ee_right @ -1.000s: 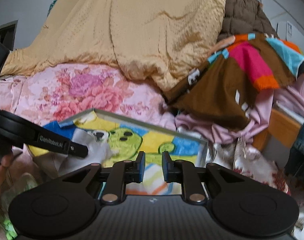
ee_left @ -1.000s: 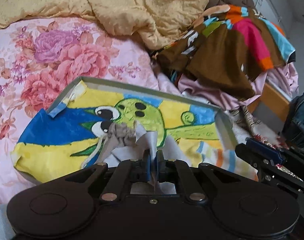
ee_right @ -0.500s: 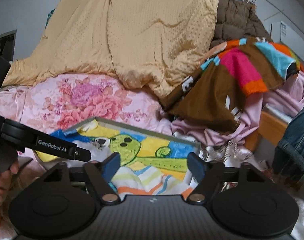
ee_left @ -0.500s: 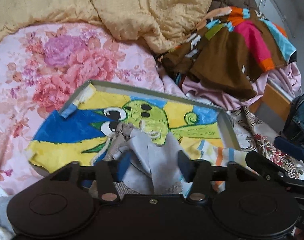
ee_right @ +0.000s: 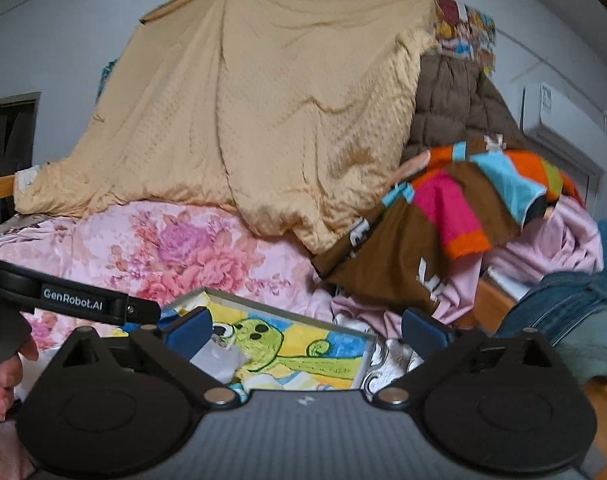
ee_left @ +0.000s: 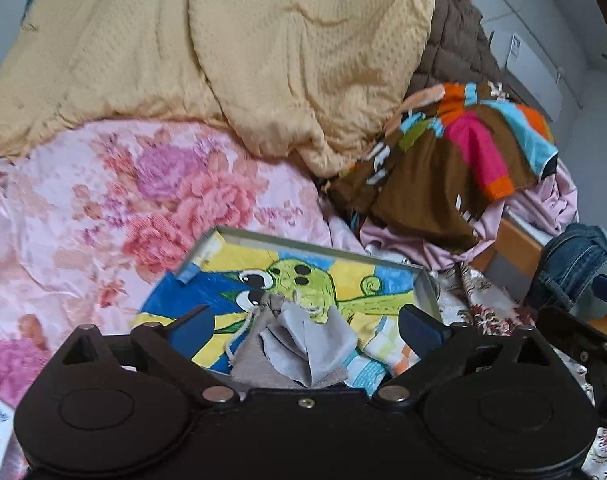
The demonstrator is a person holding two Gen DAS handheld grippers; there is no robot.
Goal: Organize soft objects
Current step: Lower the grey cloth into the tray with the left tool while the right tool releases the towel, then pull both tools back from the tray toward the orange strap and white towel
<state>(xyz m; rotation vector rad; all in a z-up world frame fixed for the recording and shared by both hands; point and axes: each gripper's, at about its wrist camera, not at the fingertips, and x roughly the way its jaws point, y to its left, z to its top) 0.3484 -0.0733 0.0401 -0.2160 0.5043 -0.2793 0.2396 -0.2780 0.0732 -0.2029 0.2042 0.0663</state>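
lying crumpled in the shallow tray (ee_left: 425,286) with the cartoon-painted floor, the grey cloth pouch (ee_left: 299,344) sits free beside a striped folded cloth (ee_left: 383,354), so the placing step looks finished for this item. the left gripper (ee_left: 305,330) hovers just above the pouch with its jaws wide apart, gripping nothing; the right gripper (ee_right: 307,326) also has its jaws spread and empty, over the tray's near side. the tray rests on the floral bedsheet (ee_left: 115,200), with a yellow quilt (ee_left: 263,60) and a brown patchwork garment (ee_left: 455,164) heaped behind. the next move likely calls for picking another loose soft piece and closing on a fold of it.
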